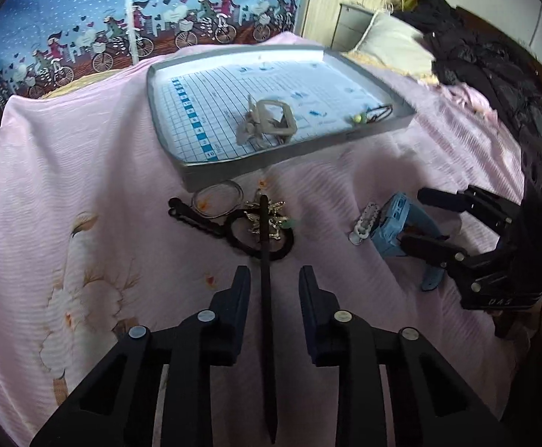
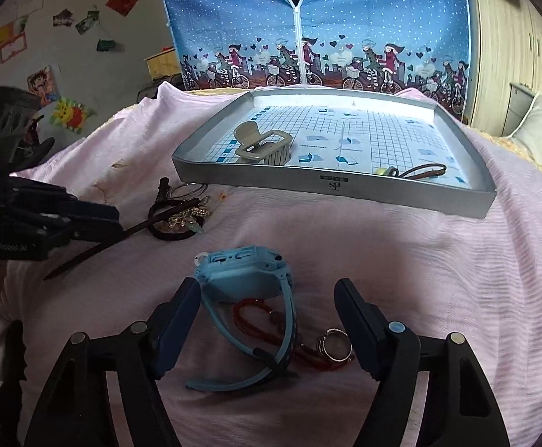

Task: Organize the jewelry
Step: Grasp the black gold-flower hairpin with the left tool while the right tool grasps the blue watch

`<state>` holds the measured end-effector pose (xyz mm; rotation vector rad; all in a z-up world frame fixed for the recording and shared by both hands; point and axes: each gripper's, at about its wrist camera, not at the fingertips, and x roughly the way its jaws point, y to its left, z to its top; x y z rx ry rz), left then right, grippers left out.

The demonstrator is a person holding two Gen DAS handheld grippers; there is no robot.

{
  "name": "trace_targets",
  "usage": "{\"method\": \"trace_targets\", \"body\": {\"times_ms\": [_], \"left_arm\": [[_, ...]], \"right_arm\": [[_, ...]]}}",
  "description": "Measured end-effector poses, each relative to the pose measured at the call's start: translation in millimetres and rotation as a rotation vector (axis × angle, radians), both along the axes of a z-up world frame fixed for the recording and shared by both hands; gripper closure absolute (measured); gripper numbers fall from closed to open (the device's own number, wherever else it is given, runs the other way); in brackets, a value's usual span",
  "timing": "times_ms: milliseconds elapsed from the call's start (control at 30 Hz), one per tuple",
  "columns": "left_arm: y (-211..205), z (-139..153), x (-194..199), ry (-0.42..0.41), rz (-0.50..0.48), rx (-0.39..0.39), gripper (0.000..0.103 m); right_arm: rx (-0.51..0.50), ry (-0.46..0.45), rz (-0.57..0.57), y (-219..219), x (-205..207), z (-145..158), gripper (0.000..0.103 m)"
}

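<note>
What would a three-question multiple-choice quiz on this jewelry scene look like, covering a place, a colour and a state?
1. Where is the beige hair claw clip?
A. in the grey tray
B. on the pink bedspread
C. in the right tool

2. What colour is the watch?
A. red
B. light blue
C. black

3. How is the right tool set?
A. shut on the watch
B. shut on nothing
C. open around the watch

Answers:
1 A, it sits inside the grey tray.
2 B, case and strap are light blue.
3 C, its fingers stand apart on either side.
</note>
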<state>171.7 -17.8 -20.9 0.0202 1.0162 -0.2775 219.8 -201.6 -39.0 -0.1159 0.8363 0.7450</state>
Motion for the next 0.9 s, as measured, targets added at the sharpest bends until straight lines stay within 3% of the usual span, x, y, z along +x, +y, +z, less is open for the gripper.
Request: {"method": "trace_targets", "body": {"times_ms": [200,300,467,567,700,900], "left_arm": [[-7,-15,20,0.09,-0.006,0.074,0.088],[-8,-20,29,0.135,-0.011,0.071,0.093],[-10,-21,49,0.227,-0.008,0.071,0.093],[-7,-19,56,0.251,0.016,0.057,0.099],[3,-17,52,0.243,0.059,0.004,0.1],[16,-7,32,0.204,0.132,-0.172,0.1]], "right_arm": [[0.016,0.002,0.017,0,-2,0,0.031],[0.006,0.001,0.039,5,-4,-2,0.032],[0.0,0.024,0.061,10,0,-8,0.036],[0.003,0.037,0.066,10,2,-10,0.043],[0.005,0.018,0.07,11,-2,-8,0.048],[0.037,0.029,0.062,8,0,-9,0.048]]}}
